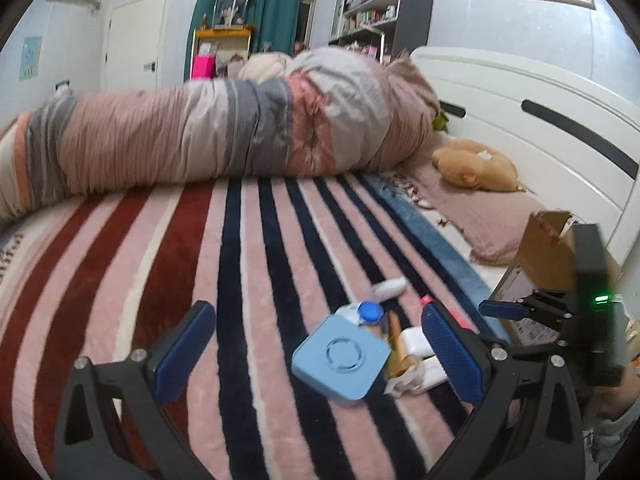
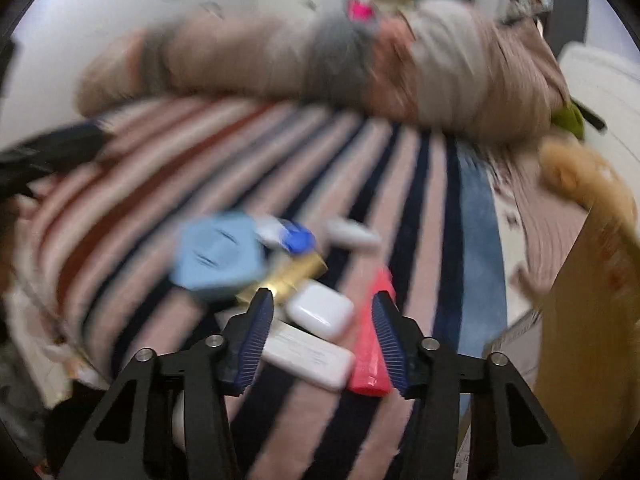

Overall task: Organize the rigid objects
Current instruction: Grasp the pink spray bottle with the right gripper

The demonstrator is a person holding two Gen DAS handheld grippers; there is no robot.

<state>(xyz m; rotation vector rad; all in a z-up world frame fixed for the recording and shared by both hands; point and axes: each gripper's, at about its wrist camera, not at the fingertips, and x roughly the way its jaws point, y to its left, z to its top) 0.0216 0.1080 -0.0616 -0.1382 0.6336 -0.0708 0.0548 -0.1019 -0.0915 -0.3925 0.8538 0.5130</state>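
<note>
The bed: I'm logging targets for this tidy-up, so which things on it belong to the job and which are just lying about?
Job:
blue square box
white earbud case
white flat case
red tube
gold bottle
blue-capped bottle
cardboard box

Lying about:
duvet
plush toy
pillow

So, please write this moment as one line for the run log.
left gripper: open, over blue box | right gripper: open, near white case | cardboard box: at right
</note>
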